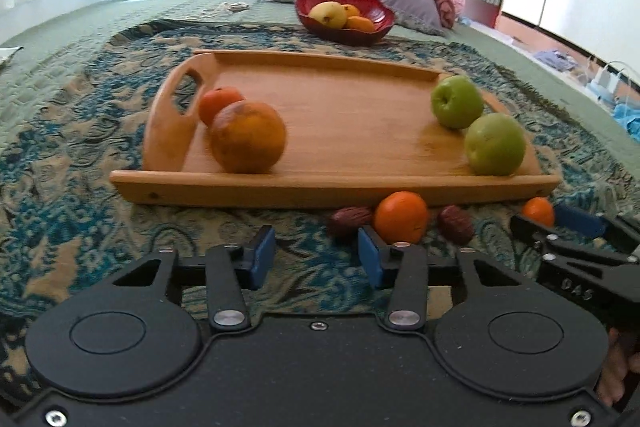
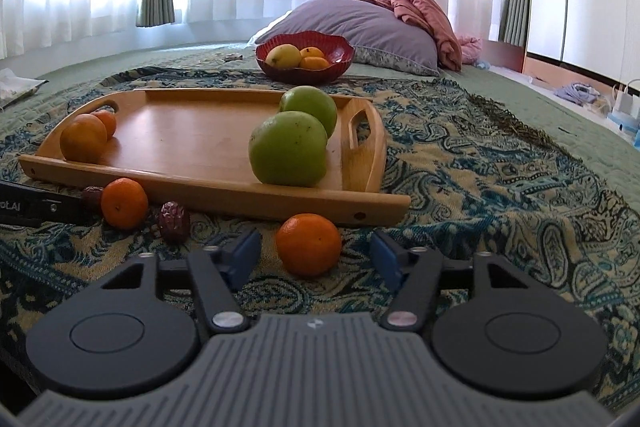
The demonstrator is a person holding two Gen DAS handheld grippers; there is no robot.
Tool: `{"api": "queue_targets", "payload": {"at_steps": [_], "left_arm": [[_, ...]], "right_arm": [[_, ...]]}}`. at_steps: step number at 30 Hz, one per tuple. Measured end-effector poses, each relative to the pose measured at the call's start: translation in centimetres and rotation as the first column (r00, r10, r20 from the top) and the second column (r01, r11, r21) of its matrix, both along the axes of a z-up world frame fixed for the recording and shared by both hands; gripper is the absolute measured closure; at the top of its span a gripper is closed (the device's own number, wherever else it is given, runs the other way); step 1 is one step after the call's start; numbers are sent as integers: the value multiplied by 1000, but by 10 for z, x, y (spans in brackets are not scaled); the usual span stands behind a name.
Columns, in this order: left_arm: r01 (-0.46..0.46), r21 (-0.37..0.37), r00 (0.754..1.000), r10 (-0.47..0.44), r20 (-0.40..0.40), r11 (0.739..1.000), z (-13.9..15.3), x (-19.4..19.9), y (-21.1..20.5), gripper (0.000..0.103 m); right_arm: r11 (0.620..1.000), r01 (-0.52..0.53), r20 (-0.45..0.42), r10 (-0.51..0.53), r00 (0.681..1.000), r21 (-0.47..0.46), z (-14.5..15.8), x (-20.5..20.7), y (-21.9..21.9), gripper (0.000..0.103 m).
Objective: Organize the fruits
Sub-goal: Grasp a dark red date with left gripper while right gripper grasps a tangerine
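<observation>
Right gripper (image 2: 314,259): jaws parted around small orange (image 2: 308,244) on patterned blanket (image 2: 480,187), pads not touching. Left gripper (image 1: 316,257): parted, empty, beside second orange (image 1: 401,217). Wooden tray (image 1: 336,183) just beyond.

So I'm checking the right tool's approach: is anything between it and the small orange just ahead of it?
Nothing visible. The small orange lies on the patterned cloth just beyond the right tool, clear of both pads.

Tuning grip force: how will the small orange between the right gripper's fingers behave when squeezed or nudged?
The small orange is round and sits on the soft patterned blanket, so it would probably roll if nudged. Its skin looks smooth, so it might slip. The right gripper is not touching it yet.
</observation>
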State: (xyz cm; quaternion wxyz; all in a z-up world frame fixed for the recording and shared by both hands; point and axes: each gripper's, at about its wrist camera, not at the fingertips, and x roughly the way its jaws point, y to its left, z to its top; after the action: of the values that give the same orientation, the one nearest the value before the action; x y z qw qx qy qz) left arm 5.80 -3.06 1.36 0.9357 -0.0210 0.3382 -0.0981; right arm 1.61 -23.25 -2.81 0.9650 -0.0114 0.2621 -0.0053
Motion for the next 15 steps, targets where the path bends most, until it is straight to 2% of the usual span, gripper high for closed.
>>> {"api": "queue_targets", "payload": {"at_steps": [3,7,15], "left_arm": [[0,-19,1000,0,-3,1000,-3,3,-5,79],[5,-44,1000,-5,-2,999,-6,5,-11,79],[-30,-64,999,29,-23,998,-6,13,-15,81]], "right_arm": [[1000,1,1,-1,1000,4,-1,0,0,41],[1000,-4,-1,4,1000,7,-1,0,1,50],[1000,-5,-1,5,1000,13,-2,2,4,52]]}}
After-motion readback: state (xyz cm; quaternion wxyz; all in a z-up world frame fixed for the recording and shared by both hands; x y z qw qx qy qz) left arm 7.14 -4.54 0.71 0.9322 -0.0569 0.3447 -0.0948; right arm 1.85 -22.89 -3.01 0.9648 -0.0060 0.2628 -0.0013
